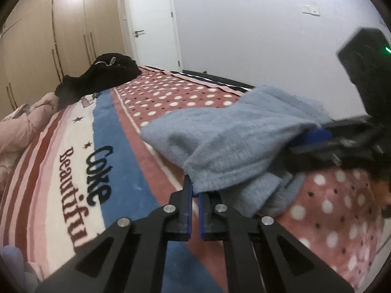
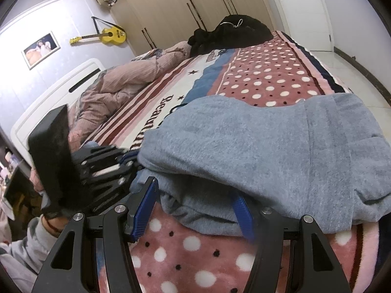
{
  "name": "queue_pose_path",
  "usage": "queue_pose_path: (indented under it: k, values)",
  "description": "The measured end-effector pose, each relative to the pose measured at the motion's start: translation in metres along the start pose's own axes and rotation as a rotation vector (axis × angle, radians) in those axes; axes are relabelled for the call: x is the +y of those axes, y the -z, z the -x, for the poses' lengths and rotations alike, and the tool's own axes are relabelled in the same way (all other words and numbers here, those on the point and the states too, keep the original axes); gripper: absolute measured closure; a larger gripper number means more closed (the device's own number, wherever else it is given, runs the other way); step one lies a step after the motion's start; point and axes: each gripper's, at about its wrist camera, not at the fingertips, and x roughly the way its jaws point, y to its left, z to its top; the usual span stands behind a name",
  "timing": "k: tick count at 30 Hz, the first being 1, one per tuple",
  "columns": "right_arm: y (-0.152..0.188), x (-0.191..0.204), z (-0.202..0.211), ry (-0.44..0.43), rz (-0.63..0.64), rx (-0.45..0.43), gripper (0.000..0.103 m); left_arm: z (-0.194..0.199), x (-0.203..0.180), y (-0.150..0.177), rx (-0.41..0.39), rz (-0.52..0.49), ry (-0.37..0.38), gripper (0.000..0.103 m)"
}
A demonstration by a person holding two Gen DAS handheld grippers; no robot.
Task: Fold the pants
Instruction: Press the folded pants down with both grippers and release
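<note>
The light blue fleece pants [image 1: 232, 136] lie folded in layers on the patterned bed blanket [image 1: 73, 161]; they also fill the right wrist view [image 2: 256, 141]. My left gripper [image 1: 194, 185] is shut on a hem edge of the pants and holds it slightly off the blanket. My right gripper [image 2: 195, 193] is open, its blue-padded fingers [image 2: 146, 202] spread wide with the tips under the near edge of the pants. The right gripper shows in the left wrist view [image 1: 317, 136] tucked beneath the cloth. The left gripper appears at the left of the right wrist view [image 2: 127, 161].
A black garment heap [image 1: 102, 75] lies at the far end of the bed. A pink quilt [image 2: 122, 83] is bunched near the white headboard [image 2: 48, 97]. Wardrobes [image 1: 48, 44] and a white door [image 1: 154, 22] stand beyond. Floor tiles [image 2: 354, 68] lie right of the bed.
</note>
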Motion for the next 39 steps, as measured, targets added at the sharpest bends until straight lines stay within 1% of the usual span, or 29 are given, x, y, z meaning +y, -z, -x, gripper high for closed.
queue_pose_path:
  k: [2, 4, 9, 12, 13, 15, 16, 18, 19, 22, 23, 25, 27, 31, 34, 36, 37, 38, 39]
  values:
    - [-0.001, -0.004, 0.002, -0.011, -0.018, -0.008, 0.047, 0.006, -0.006, 0.004, 0.001, -0.017, -0.004, 0.102]
    - [-0.002, -0.007, 0.003, -0.025, -0.037, -0.016, 0.047, 0.012, -0.01, 0.008, 0.004, -0.012, 0.011, 0.102]
    - [-0.005, -0.014, 0.009, -0.058, -0.083, -0.031, 0.047, 0.021, -0.024, 0.012, 0.0, -0.043, -0.015, 0.102]
    - [-0.003, -0.017, 0.012, -0.085, -0.104, -0.02, 0.047, 0.024, -0.026, 0.014, 0.001, -0.024, -0.019, 0.102]
    - [-0.002, -0.015, 0.011, -0.088, -0.091, -0.003, 0.045, 0.024, -0.025, 0.015, 0.004, -0.012, -0.017, 0.102]
    - [0.006, -0.005, 0.008, -0.09, -0.01, 0.053, 0.045, 0.022, -0.022, 0.018, 0.015, 0.009, -0.017, 0.102]
    - [0.012, 0.003, 0.006, -0.094, 0.048, 0.083, 0.046, 0.021, -0.02, 0.018, 0.019, 0.016, -0.016, 0.102]
    - [0.021, 0.011, -0.001, -0.1, 0.092, 0.133, 0.049, 0.021, -0.018, 0.018, 0.024, 0.034, -0.005, 0.102]
    - [0.026, 0.016, -0.008, -0.081, 0.119, 0.156, 0.05, 0.021, -0.02, 0.018, 0.025, 0.03, -0.003, 0.102]
    - [0.033, 0.03, -0.022, 0.014, 0.22, 0.151, 0.05, 0.022, -0.023, 0.018, 0.026, 0.007, -0.006, 0.102]
    - [0.033, 0.032, -0.024, 0.022, 0.223, 0.143, 0.051, 0.022, -0.022, 0.019, 0.029, 0.009, -0.001, 0.102]
    - [0.03, 0.03, -0.027, 0.04, 0.199, 0.124, 0.063, 0.025, -0.019, 0.02, 0.028, 0.022, 0.027, 0.102]
    - [0.027, 0.025, -0.029, 0.016, 0.164, 0.115, 0.064, 0.028, -0.019, 0.021, 0.021, 0.02, 0.032, 0.103]
    - [0.025, 0.026, -0.033, 0.025, 0.173, 0.116, 0.066, 0.024, -0.018, 0.022, 0.029, 0.034, 0.043, 0.103]
    - [0.026, 0.027, -0.032, 0.022, 0.175, 0.117, 0.066, 0.022, -0.017, 0.019, 0.02, 0.017, -0.002, 0.103]
    - [0.026, 0.026, -0.031, 0.014, 0.168, 0.119, 0.066, 0.021, -0.017, 0.017, 0.021, -0.004, -0.013, 0.101]
    - [0.026, 0.025, -0.031, 0.012, 0.166, 0.119, 0.066, 0.021, -0.018, 0.016, 0.019, -0.016, -0.021, 0.095]
    - [0.025, 0.025, -0.032, 0.011, 0.166, 0.121, 0.066, 0.022, -0.019, 0.015, 0.012, -0.029, -0.038, 0.083]
    - [0.025, 0.025, -0.032, 0.011, 0.167, 0.121, 0.065, 0.023, -0.021, 0.014, -0.001, -0.041, -0.047, 0.082]
